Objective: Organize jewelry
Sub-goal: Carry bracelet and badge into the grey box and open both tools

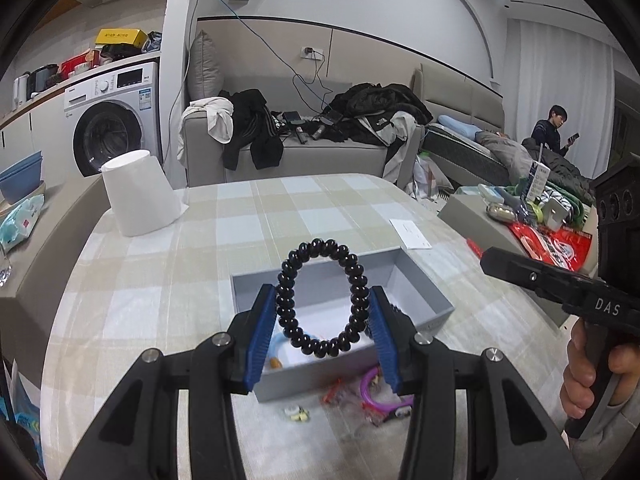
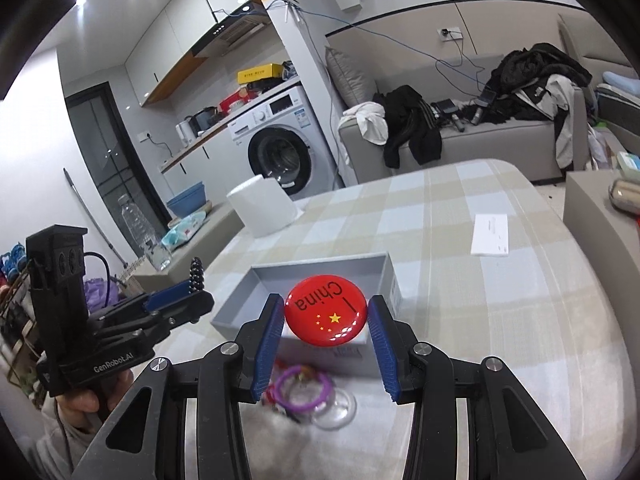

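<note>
My left gripper (image 1: 322, 316) is shut on a black bead bracelet (image 1: 352, 276) and holds it upright above the open grey box (image 1: 424, 292) on the checked table. My right gripper (image 2: 326, 320) is shut on a round red China badge (image 2: 326, 314) above the same grey box (image 2: 320, 270). A small orange item (image 1: 274, 363) lies inside the box. A purple ring (image 1: 378, 394) (image 2: 304, 390) and other small trinkets lie on the cloth in front of the box. The left gripper also shows at the left of the right wrist view (image 2: 188, 292), with beads sticking up.
A white upturned cup (image 1: 138, 194) (image 2: 264, 204) stands at the table's far left. A white card (image 1: 410, 234) (image 2: 490, 234) lies beyond the box on the right. A clear round lid (image 2: 336, 408) lies near the purple ring. A sofa with clothes is behind the table.
</note>
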Demonstrator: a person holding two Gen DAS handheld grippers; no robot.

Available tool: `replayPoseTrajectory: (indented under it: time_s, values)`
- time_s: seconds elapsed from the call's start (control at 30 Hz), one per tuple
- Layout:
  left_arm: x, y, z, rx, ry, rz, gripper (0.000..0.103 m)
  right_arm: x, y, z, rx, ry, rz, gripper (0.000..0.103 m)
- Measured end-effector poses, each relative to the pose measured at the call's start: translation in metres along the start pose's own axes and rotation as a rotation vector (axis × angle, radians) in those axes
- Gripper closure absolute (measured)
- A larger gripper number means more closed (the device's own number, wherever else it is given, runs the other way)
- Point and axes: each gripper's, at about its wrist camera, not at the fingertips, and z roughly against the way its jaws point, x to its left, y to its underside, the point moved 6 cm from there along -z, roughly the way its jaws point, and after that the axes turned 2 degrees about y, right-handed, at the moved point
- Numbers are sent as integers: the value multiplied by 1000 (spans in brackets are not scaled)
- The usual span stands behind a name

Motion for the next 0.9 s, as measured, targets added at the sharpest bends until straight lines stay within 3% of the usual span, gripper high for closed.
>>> replayPoseTrajectory:
  time_s: [0.33,0.9]
  values:
    - [9,-7,-9,-13,-19,-6,63,0,-27,-13,-33,10,16,61]
    - [9,1,-27,44,-24,-24,63,-17,-11,-35,41,8,13,61]
